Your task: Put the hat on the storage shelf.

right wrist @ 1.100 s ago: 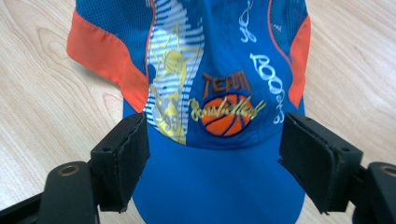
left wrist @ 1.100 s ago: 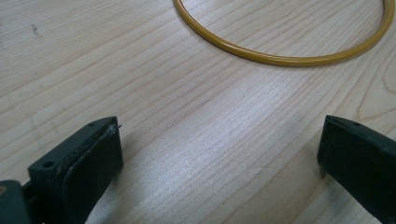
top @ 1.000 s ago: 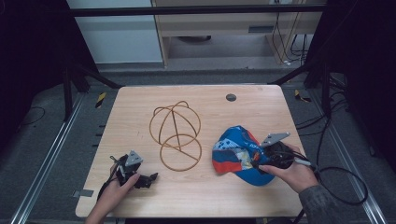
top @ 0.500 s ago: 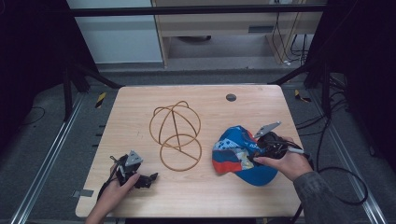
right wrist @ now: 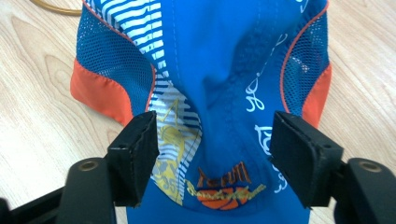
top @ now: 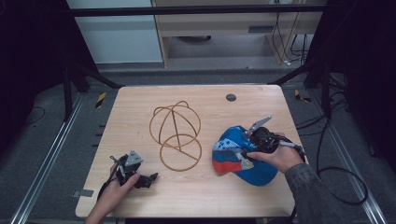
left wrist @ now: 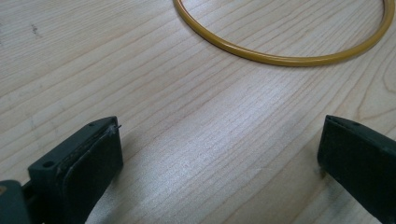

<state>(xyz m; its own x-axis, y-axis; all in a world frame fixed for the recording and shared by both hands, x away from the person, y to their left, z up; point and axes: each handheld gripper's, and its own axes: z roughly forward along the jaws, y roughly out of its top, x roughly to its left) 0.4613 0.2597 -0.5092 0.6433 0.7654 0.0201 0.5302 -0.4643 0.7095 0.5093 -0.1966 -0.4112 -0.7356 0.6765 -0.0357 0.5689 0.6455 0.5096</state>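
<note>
Lately the right gripper (top: 243,145) has shifted across the cap (top: 236,156), away from the table's near edge and a little toward the wire stand (top: 176,135); a second ago the hand lay nearer the person, over the cap's right side, and now it sits over the crown. Its jaws have just been closing somewhat; in the right gripper view they straddle the blue front panel of the cap (right wrist: 219,84), one pad over the striped patch and one over the white script, with cloth between them, yet a slack gap shows on either side, so I read the jaws as parted and not yet pinching.

The cap lies on the table (top: 140,100) just right of the stand, apart from it, crumpled with its orange side panels spread; it has not lifted or slid between frames.

The left gripper (top: 149,178) rests on the table in front of the stand, near its base ring (left wrist: 280,53); its jaws stand wide with bare wood between them, and it sits where it did before.

Judging from this, the right hand is lining up a grip on the crown; closing further should bunch the cloth enough to lift the cap, likely toward the stand.
</note>
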